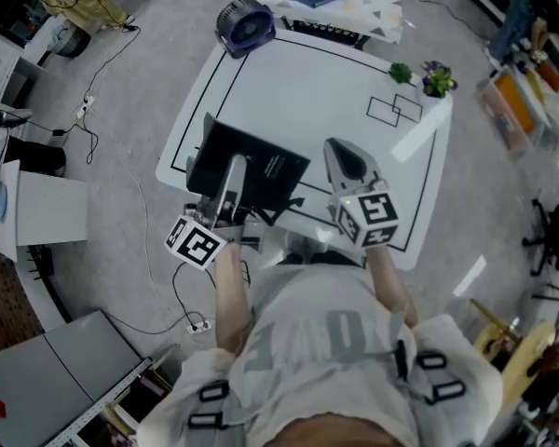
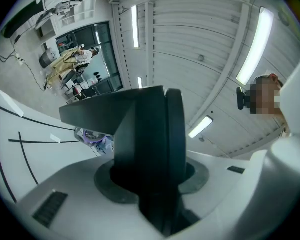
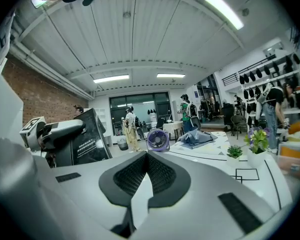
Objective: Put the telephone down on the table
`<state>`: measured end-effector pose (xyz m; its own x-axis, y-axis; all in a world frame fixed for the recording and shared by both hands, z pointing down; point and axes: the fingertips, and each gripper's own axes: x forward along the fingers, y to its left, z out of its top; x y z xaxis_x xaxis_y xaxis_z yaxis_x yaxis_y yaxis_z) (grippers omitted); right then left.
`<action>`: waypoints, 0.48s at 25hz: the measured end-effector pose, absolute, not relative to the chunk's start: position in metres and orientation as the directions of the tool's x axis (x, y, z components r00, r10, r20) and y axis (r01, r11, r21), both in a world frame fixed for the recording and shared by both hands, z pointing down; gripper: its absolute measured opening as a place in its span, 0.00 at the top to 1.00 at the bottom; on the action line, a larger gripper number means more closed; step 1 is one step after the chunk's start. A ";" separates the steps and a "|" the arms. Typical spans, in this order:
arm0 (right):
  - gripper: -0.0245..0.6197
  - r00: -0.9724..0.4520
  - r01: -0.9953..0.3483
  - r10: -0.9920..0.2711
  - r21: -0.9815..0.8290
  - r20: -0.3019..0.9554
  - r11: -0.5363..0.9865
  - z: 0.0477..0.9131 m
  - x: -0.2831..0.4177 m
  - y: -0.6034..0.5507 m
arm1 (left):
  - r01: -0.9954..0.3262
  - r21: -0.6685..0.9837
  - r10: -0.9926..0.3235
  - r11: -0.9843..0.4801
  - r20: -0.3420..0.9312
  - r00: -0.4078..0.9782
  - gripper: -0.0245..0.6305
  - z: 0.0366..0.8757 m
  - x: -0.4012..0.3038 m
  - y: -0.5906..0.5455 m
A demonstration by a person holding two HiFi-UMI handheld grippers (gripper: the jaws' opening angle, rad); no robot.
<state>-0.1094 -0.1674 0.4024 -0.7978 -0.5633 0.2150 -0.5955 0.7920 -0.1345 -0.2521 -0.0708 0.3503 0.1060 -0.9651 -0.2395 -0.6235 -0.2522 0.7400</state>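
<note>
Nearest us, the left tongs (image 1: 233, 170) are clenched on the telephone (image 1: 261, 170), a flat black slab with white print. The pads press both of its faces, and it stands tilted on edge over the near left part of the bench (image 1: 307, 91). We cannot tell whether its lower edge touches the surface. Just beside it the right tongs (image 1: 347, 161) are closed and carry nothing, their pads meeting at the tips. To do this step well, we judge that we should lower the left tongs slowly, tip the slab towards flat so a broad face meets the white top inside the black outline, and only then loosen the grip. Letting go early could make it topple. Farther off, the small fan (image 1: 245, 23) and two potted plants (image 1: 438, 80) stand well apart from the landing spot.
</note>
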 end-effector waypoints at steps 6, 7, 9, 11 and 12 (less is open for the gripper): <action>0.95 -0.767 -0.635 -0.598 -0.142 0.232 0.760 0.409 -0.089 -0.170 | -0.621 0.742 -0.967 -0.253 -0.180 0.179 0.72 0.355 -0.247 -0.097; 0.95 -0.763 -0.640 -0.603 -0.143 0.233 0.755 0.410 -0.086 -0.170 | -0.623 0.740 -0.967 -0.253 -0.169 0.192 0.72 0.356 -0.245 -0.102; 0.95 -0.755 -0.650 -0.613 -0.144 0.236 0.746 0.411 -0.081 -0.169 | -0.619 0.743 -0.965 -0.254 -0.149 0.217 0.72 0.357 -0.243 -0.112; 0.95 -0.744 -0.662 -0.621 -0.148 0.246 0.735 0.414 -0.077 -0.167 | -0.612 0.751 -0.963 -0.247 -0.120 0.240 0.72 0.360 -0.242 -0.122; 0.95 -0.739 -0.667 -0.624 -0.150 0.253 0.729 0.417 -0.074 -0.167 | -0.609 0.755 -0.962 -0.242 -0.104 0.254 0.72 0.362 -0.241 -0.127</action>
